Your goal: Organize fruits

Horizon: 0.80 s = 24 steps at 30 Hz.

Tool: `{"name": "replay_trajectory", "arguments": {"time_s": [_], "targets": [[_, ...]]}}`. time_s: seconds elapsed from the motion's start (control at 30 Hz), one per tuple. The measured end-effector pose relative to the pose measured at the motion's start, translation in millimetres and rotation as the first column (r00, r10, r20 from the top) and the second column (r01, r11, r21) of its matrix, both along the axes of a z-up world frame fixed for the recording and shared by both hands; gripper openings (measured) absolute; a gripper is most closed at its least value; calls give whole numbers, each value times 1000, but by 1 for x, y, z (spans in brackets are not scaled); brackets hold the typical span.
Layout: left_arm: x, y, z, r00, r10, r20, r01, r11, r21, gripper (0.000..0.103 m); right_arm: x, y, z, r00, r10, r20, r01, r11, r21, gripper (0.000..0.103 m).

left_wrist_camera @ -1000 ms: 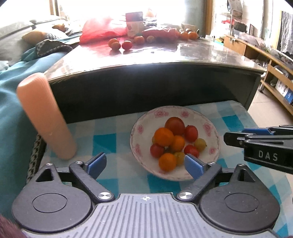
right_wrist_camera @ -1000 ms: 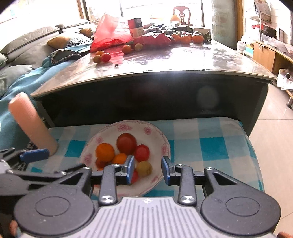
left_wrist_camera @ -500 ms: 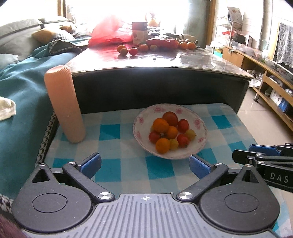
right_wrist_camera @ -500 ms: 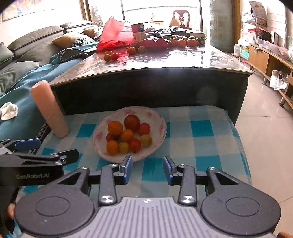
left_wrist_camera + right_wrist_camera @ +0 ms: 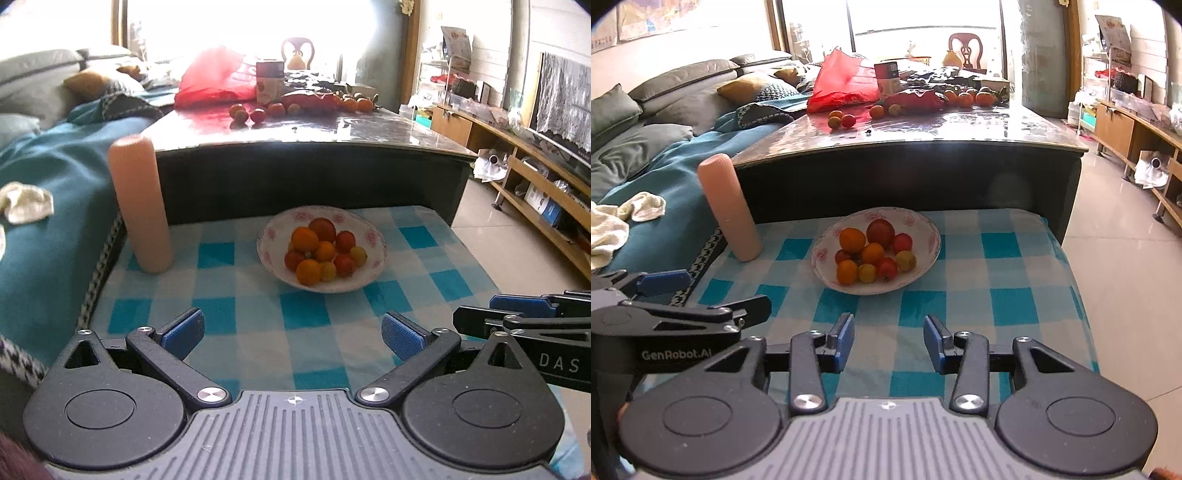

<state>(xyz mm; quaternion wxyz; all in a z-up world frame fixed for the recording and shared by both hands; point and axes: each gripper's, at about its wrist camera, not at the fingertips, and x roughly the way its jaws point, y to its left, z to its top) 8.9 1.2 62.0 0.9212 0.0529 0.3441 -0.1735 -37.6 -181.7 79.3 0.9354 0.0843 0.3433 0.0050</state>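
I have the left gripper (image 5: 291, 334) spread wide with nothing between its blue pads, and the right gripper (image 5: 888, 341) has just been opening, its jaws apart and empty too. Both hang over the blue-checked cloth (image 5: 258, 339), short of the flowered bowl (image 5: 271, 254), which sits on that cloth holding the heap of red, orange and yellow fruits (image 5: 323, 251). A pink cylinder (image 5: 140, 203) stands upright left of the bowl, and more loose fruit (image 5: 842, 121) lies well beyond on the dark table (image 5: 960, 129)
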Motion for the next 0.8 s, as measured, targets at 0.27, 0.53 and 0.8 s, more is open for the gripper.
{"name": "replay_trajectory", "arguments": {"time_s": [0.27, 0.53, 0.8], "targets": [[-22, 8, -9, 1000, 19, -12, -18, 1000, 24, 103, -30, 4, -3, 1000, -4, -7, 4, 1000, 26, 56], [-43, 13, -22, 997, -3, -71, 3, 1000, 13, 103, -49, 10, -15, 999, -9, -53, 10, 1000, 24, 56], [-65, 15, -24, 997, -7, -71, 8, 1000, 21, 103, -69, 19, -21, 998, -4, -71, 6, 1000, 22, 56]]}}
